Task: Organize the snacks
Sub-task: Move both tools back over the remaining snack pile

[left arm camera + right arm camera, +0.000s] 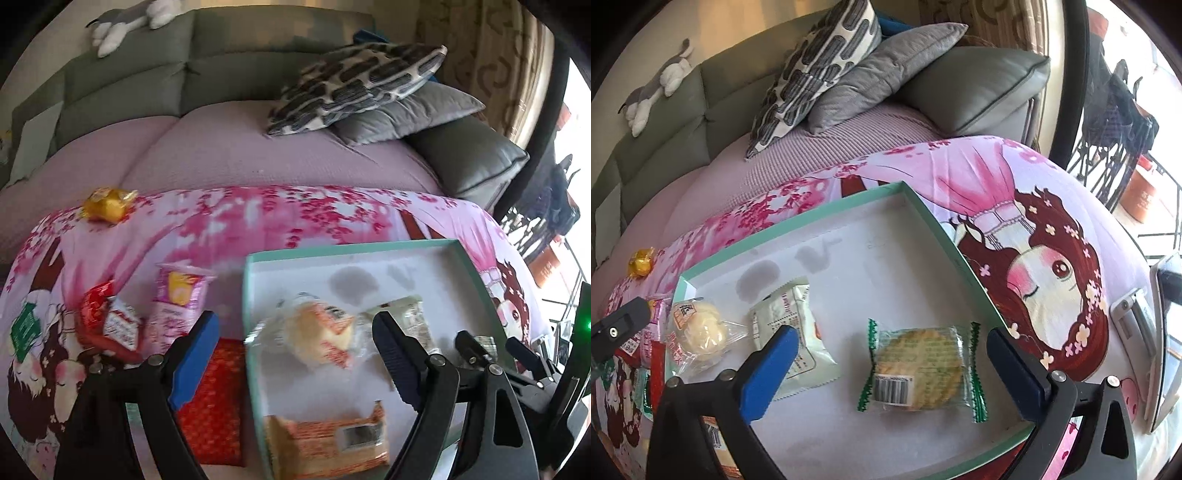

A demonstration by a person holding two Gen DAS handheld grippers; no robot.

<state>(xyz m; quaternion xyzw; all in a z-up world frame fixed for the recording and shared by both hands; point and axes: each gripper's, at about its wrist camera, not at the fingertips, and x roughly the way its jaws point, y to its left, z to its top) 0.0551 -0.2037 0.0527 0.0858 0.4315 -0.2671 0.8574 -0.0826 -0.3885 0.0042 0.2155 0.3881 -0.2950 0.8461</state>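
Note:
A shallow mint-green box (255,295) (945,236) lies on a pink cartoon blanket. Inside it are a round bun in clear wrap (317,336) (700,336), a pale green packet (413,314) (794,332), an orange-printed cake pack (332,439) and a cracker in green-edged clear wrap (919,369). My left gripper (291,362) is open, its jaws astride the box's left wall near the bun. My right gripper (890,373) is open, empty, its jaws either side of the cracker. Outside the box, left, lie a pink packet (177,306), a red-white packet (107,321), a red packet (214,402) and a gold candy (107,206) (641,262).
The blanket (295,218) (1034,221) covers a lilac sofa seat (240,147). Patterned and grey cushions (362,81) (849,66) are stacked at the back right. A plush toy (129,22) lies on the backrest. A white device (1160,332) sits at the far right.

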